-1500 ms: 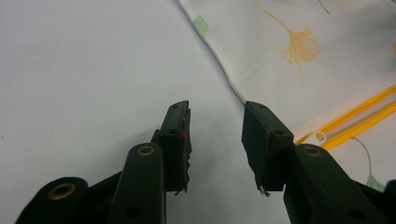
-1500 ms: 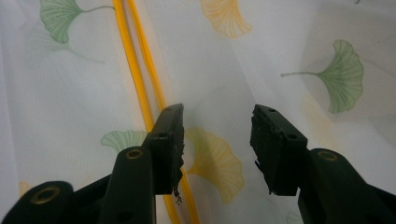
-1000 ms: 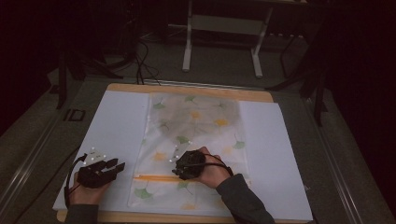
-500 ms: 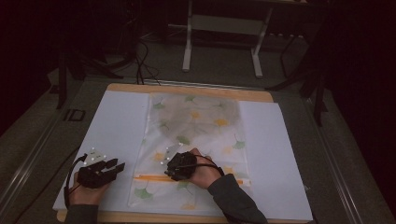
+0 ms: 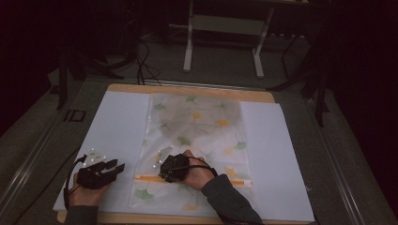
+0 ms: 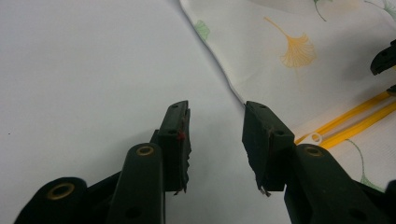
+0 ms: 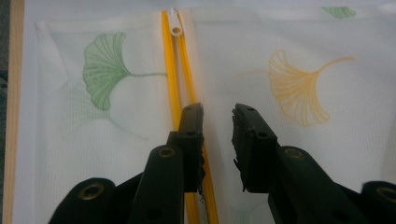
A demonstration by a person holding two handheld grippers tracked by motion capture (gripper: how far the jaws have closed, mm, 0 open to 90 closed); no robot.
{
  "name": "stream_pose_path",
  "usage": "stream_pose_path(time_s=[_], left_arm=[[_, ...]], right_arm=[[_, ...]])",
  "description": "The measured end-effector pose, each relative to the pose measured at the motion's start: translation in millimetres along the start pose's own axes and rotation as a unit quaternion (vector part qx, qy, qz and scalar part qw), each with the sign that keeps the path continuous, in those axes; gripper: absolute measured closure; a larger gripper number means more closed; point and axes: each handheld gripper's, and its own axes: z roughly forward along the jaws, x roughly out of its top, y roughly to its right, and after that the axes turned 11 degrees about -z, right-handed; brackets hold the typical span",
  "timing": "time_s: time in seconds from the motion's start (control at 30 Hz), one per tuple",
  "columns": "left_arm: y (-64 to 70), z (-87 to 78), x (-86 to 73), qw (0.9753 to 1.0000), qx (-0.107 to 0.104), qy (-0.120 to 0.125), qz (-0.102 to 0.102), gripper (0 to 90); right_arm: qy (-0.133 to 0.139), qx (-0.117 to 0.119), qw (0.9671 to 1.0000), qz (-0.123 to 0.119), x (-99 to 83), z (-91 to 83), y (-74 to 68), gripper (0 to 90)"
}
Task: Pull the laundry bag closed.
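Note:
A translucent bag (image 5: pixel 202 122) printed with green and yellow ginkgo leaves lies flat on a white sheet (image 5: pixel 117 126). A yellow zipper (image 5: pixel 234 181) runs across its near end. My right gripper (image 5: pixel 163 171) hovers over the zipper's left part, open. In the right gripper view its jaws (image 7: pixel 217 116) stand just right of the yellow zipper (image 7: pixel 170 70), with the white pull tab (image 7: pixel 176 24) farther ahead. My left gripper (image 5: pixel 118 168) rests on the sheet left of the bag, open and holding nothing. The left gripper view has its jaws (image 6: pixel 217 126) at the bag's edge (image 6: pixel 219 70), near the zipper end (image 6: pixel 355 123).
The white sheet covers a wooden tabletop (image 5: pixel 187 88). Beyond the table, a dark floor holds cables (image 5: pixel 141 56) and a white stand (image 5: pixel 225 28). The right gripper's tip (image 6: pixel 385 56) shows at the far right of the left gripper view.
My right gripper has slid left along the zipper toward the bag's left edge. The left gripper has stayed in place.

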Motion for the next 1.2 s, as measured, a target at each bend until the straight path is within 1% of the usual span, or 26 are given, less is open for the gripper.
stream_pose_path(time_s=[0.47,0.53,0.87,0.93,1.03,1.2], left_arm=[[-0.9,-0.9,-0.1,1.0000,0.003,0.003,-0.002,61.2],[-1.1,-1.3,0.0,1.0000,0.003,0.003,-0.001,61.0],[-1.6,-2.2,-0.3,1.0000,0.004,0.003,-0.002,61.0],[-2.1,-2.5,-0.4,1.0000,0.005,0.002,-0.002,60.9],[-2.9,-3.5,-0.6,1.0000,0.005,0.004,-0.004,60.8],[-3.5,-4.2,-0.8,1.0000,0.006,0.005,-0.005,60.8]], right_arm=[[0.010,0.011,0.9998,-0.009,17.9,13.7,-4.6,72.1],[0.008,0.014,0.9998,-0.014,22.2,17.7,-4.8,72.1],[0.007,0.025,0.9995,-0.018,32.6,27.9,-4.7,72.1],[0.006,0.028,0.9994,-0.016,35.3,29.6,-4.7,71.8],[0.004,0.039,0.9990,-0.019,40.8,34.6,-5.3,72.0],[0.000,0.044,0.9988,-0.023,45.3,39.7,-5.0,72.3]])
